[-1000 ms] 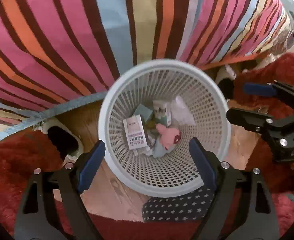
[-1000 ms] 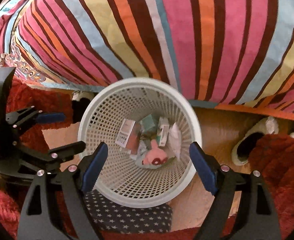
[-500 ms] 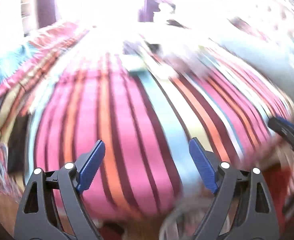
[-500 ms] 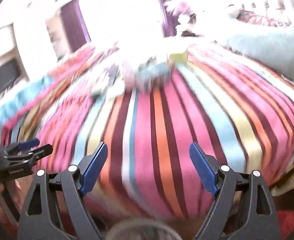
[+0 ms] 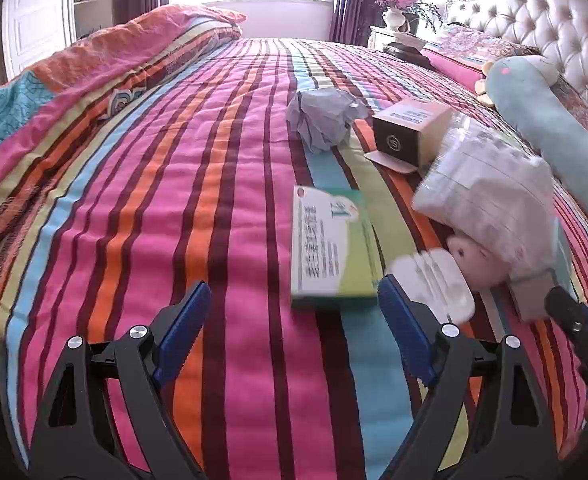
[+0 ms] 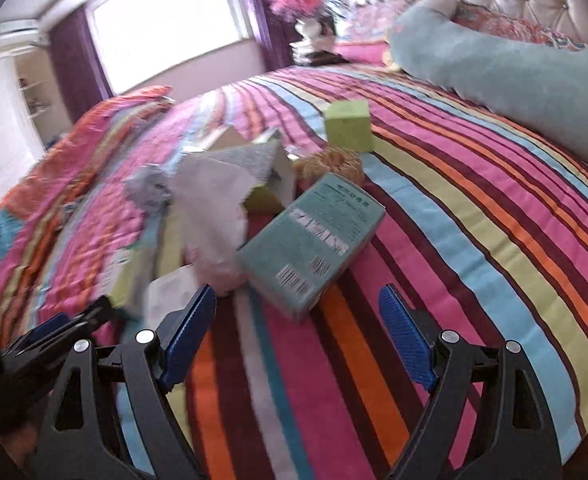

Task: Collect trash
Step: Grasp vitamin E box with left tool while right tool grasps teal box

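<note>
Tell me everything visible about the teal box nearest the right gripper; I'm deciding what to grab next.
The teal box is a flat rectangular carton, apparently cardboard, with printed text, a white label strip and barcodes on its upper face. It looks closed and lies tilted on the striped bedspread, its far end raised, beside crumpled white paper. Nothing grips it.

Left claw (image 5: pixel 294 334): jaws spread wide, nothing between the blue pads (image 5: pixel 181 330), black frame arms splayed symmetrically at bottom of own view. Pointing forward and slightly down, level, no visible roll. Right claw (image 6: pixel 297 334): same state, jaws wide apart, blue pads (image 6: pixel 404 336) bare, nothing gripped. Tilted in roll, scene slanting in its view. Both side by side at similar height: left claw also visible at lower left edge of right wrist view (image 6: pixel 59 328), right claw poking in at right edge of left wrist view (image 5: pixel 578 328). Close together, not touching.
</note>
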Tool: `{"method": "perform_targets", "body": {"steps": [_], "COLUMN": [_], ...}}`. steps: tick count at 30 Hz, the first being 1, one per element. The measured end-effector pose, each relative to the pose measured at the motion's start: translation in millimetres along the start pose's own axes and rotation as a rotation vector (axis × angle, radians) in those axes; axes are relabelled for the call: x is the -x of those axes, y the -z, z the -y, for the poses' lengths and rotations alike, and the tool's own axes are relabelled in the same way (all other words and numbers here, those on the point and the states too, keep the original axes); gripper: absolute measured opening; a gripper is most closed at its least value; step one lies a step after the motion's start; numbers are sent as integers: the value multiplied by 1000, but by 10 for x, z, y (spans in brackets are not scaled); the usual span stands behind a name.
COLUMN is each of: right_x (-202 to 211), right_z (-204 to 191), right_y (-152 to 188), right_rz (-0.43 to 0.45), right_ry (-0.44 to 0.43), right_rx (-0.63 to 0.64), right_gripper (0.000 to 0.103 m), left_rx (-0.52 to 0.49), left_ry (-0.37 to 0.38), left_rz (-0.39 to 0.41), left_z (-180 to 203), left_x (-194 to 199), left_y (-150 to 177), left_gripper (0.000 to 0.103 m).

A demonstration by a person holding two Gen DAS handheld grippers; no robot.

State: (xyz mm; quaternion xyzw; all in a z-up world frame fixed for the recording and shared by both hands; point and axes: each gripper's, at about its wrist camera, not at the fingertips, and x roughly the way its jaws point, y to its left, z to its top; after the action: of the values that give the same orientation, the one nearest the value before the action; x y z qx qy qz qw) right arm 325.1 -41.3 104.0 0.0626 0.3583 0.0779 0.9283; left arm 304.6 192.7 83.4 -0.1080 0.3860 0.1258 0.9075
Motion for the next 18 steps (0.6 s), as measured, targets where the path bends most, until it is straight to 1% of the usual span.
{"method": "perform_targets", "body": {"steps": [3,8,12,17,18], "right_x": [-155,-274,-395,-349,-301], "right_z": [-21,-16,24,144,184], "right_y": [-8,-61,-140,-160,-157], "right_rz": [-35,-21,-37,-25,-8], "right_ry": [25,43,54,70,104], "right_rx": [-37,-80,-107,-103,-84], "right_gripper": [79,79,79,79,79], "left_rx": [-5,-6,-14,-22,-23], "left_ry": [8,14,4,-19,-29], "left_rz": [-3,3,-1,-15,-19], "left_z": [2,23,80,176,193], "left_x": [-104,-183,-247,-298,-309], "left_y": [-64,-141,-192,-203,-208], "left_gripper": [83,83,83,83,83]}}
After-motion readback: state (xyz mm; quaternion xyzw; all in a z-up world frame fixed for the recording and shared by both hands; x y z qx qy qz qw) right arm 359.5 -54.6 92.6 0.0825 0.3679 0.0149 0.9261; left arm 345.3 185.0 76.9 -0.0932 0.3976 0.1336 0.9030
